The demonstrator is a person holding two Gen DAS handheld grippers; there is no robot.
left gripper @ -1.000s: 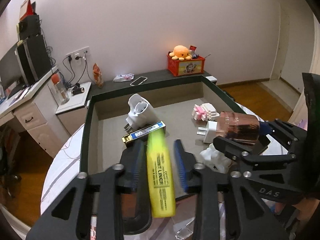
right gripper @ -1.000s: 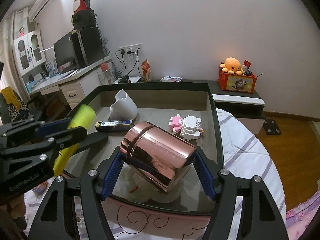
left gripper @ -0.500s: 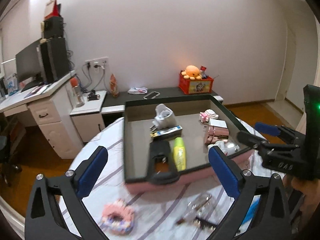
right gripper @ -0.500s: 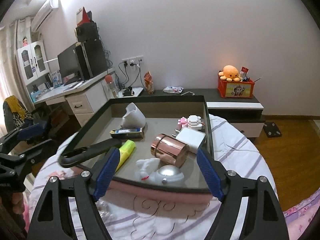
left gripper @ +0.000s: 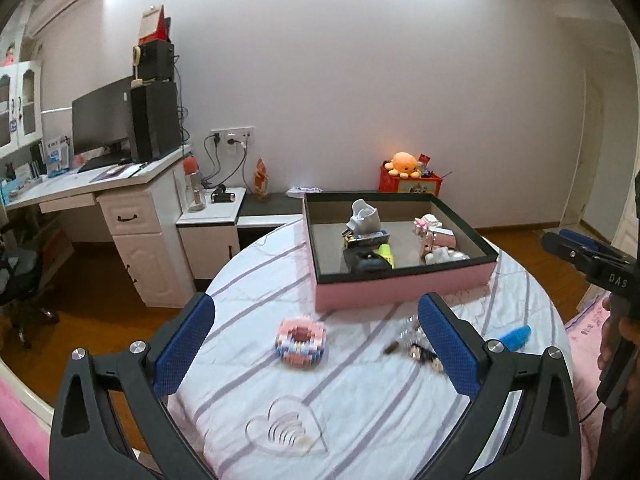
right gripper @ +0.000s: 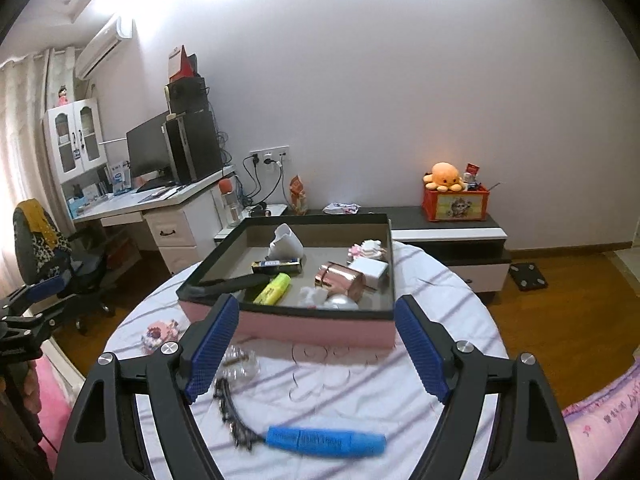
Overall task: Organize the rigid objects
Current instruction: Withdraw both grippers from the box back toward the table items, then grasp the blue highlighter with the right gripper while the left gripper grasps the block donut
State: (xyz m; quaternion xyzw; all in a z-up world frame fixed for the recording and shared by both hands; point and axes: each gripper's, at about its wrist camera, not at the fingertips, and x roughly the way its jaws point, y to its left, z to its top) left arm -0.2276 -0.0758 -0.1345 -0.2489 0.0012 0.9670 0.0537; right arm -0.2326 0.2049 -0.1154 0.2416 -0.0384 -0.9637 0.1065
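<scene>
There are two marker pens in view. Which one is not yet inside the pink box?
The blue marker: it lies on the striped tablecloth near the right tool. The yellow highlighter already lies inside the pink box.

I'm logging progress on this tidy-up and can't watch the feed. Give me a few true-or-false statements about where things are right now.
1. Both grippers are open and hold nothing. True: left gripper, right gripper.
2. The yellow highlighter lies on the tablecloth. False: it lies inside the box.
3. The blue marker lies on the table outside the box. True.
4. The copper cup stands upright in the box. False: it lies on its side.
5. The pink block ring is in the box. False: it sits on the tablecloth in front of the box.
</scene>
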